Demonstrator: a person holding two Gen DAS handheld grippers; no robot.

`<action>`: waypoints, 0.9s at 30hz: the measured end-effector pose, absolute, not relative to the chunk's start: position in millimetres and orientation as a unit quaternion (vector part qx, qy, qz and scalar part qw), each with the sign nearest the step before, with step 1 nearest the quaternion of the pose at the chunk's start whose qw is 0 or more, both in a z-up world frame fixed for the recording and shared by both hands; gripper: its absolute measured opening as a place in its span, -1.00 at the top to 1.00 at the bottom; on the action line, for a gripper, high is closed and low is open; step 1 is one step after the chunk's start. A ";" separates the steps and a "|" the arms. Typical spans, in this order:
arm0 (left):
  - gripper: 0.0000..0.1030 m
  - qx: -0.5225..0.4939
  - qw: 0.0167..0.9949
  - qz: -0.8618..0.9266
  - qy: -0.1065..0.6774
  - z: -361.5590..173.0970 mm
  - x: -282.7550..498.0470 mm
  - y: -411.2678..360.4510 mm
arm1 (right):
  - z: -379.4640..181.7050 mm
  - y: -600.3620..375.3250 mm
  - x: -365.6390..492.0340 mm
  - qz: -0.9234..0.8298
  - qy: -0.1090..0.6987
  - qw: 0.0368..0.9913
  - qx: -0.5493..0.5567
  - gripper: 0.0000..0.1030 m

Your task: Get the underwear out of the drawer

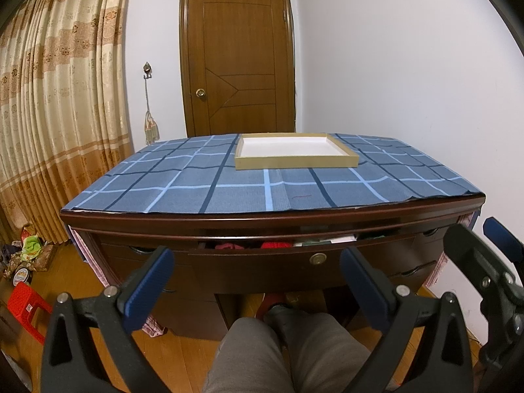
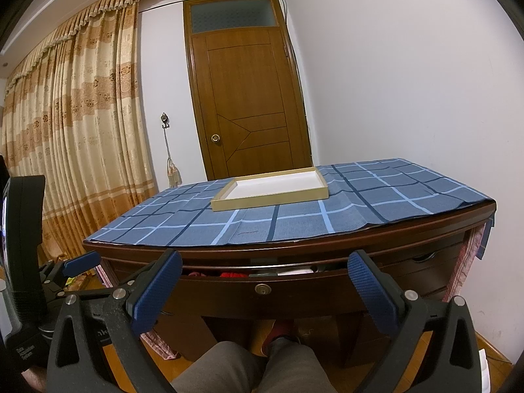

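The dark wooden desk's middle drawer (image 1: pixel 294 257) (image 2: pixel 278 290) stands a little open, with a round brass lock on its front. Through the gap I see red cloth (image 1: pixel 275 245) (image 2: pixel 233 275), a pinkish piece (image 1: pixel 226 246) and something white (image 1: pixel 340 239); which piece is underwear I cannot tell. My left gripper (image 1: pixel 257 262) is open, held short of the drawer front, nothing between its blue fingers (image 1: pixel 154 278). My right gripper (image 2: pixel 265 270) is open too, level with the drawer gap and apart from it. The right gripper also shows at the right edge of the left wrist view (image 1: pixel 484 239).
A blue checked cloth (image 1: pixel 229 183) (image 2: pixel 294 219) covers the desk top, with a shallow tan tray (image 1: pixel 294 160) (image 2: pixel 271 198), white inside, at the back. A person's knee in grey trousers (image 1: pixel 278 353) sits below the drawer. Curtains, a red stool (image 1: pixel 26 308) and floor clutter lie left; a door stands behind.
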State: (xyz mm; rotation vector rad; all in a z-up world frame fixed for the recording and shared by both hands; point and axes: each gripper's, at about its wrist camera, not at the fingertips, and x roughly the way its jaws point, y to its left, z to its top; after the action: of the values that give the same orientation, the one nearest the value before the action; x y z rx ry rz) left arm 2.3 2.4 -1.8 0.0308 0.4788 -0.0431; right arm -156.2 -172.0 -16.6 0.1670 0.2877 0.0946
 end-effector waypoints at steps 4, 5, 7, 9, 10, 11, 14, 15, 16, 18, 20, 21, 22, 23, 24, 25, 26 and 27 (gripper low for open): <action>-0.99 0.015 0.971 -0.021 0.237 -1.7 2.0 2.4 | -16.1 -172.6 -156.1 0.047 0.143 0.985 0.083 -0.99; -1.00 0.015 0.971 -0.021 0.237 -1.8 2.4 2.5 | -15.9 -172.6 -156.2 0.047 0.143 0.985 0.083 -0.99; -0.99 0.015 0.971 -0.021 0.237 -1.7 2.0 2.4 | -16.2 -172.8 -155.9 0.047 0.143 0.985 0.083 -0.99; -0.99 0.015 0.971 -0.021 0.237 -1.8 2.4 2.6 | -16.0 -172.6 -156.1 0.047 0.143 0.985 0.083 -0.99; -0.99 0.015 0.971 -0.021 0.237 -2.2 1.8 2.2 | -16.1 -172.7 -156.1 0.047 0.143 0.985 0.083 -0.99; -1.00 0.016 0.971 -0.021 0.237 -2.6 1.7 2.0 | -16.0 -172.6 -156.1 0.047 0.143 0.985 0.083 -0.99; -1.00 0.015 0.971 -0.021 0.238 -2.6 2.0 2.3 | -16.4 -172.6 -155.8 0.047 0.144 0.985 0.083 -0.99; -1.00 0.015 0.971 -0.021 0.238 -2.6 2.1 2.3 | -16.3 -172.6 -156.0 0.047 0.143 0.985 0.083 -0.99; -0.99 0.015 0.971 -0.021 0.239 -3.8 1.6 2.3 | -16.6 -173.0 -155.7 0.047 0.144 0.985 0.083 -0.99; -0.99 0.015 0.971 -0.021 0.239 -5.1 1.4 2.3 | -17.1 -172.0 -156.8 0.047 0.144 0.985 0.083 -0.99; -0.99 0.015 0.970 -0.021 0.240 -5.7 1.3 2.1 | -17.3 -172.3 -156.6 0.047 0.144 0.985 0.083 -0.99; -0.99 0.015 0.970 -0.021 0.240 -6.9 0.5 1.9 | -17.3 -172.3 -156.5 0.047 0.144 0.985 0.083 -0.99; -0.99 0.015 0.970 -0.021 0.240 -11.0 -0.7 2.4 | -17.4 -172.4 -156.4 0.047 0.144 0.985 0.083 -0.99; -0.99 0.014 0.970 -0.022 0.241 -12.1 -1.2 2.5 | -17.3 -172.4 -156.4 0.047 0.144 0.985 0.083 -0.99; -0.99 0.014 0.970 -0.022 0.241 -12.9 -1.9 2.5 | -17.4 -172.5 -156.4 0.047 0.144 0.985 0.083 -0.99; -0.99 0.014 0.970 -0.022 0.241 -13.2 -2.2 2.5 | -18.0 -170.1 -157.8 0.046 0.145 0.985 0.083 -0.99; -0.99 0.014 0.970 -0.022 0.242 -12.9 -1.7 2.5 | -18.1 -169.4 -158.6 0.046 0.145 0.985 0.083 -0.99; -1.00 0.014 0.970 -0.022 0.243 -13.4 -2.1 2.4 | -18.0 -169.6 -158.4 0.047 0.145 0.985 0.083 -0.99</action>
State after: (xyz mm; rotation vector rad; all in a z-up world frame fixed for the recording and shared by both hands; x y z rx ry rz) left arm -2.1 2.4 -13.4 0.0285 0.4901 -0.0435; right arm -158.4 -169.6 -18.0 0.1671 0.2918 0.0935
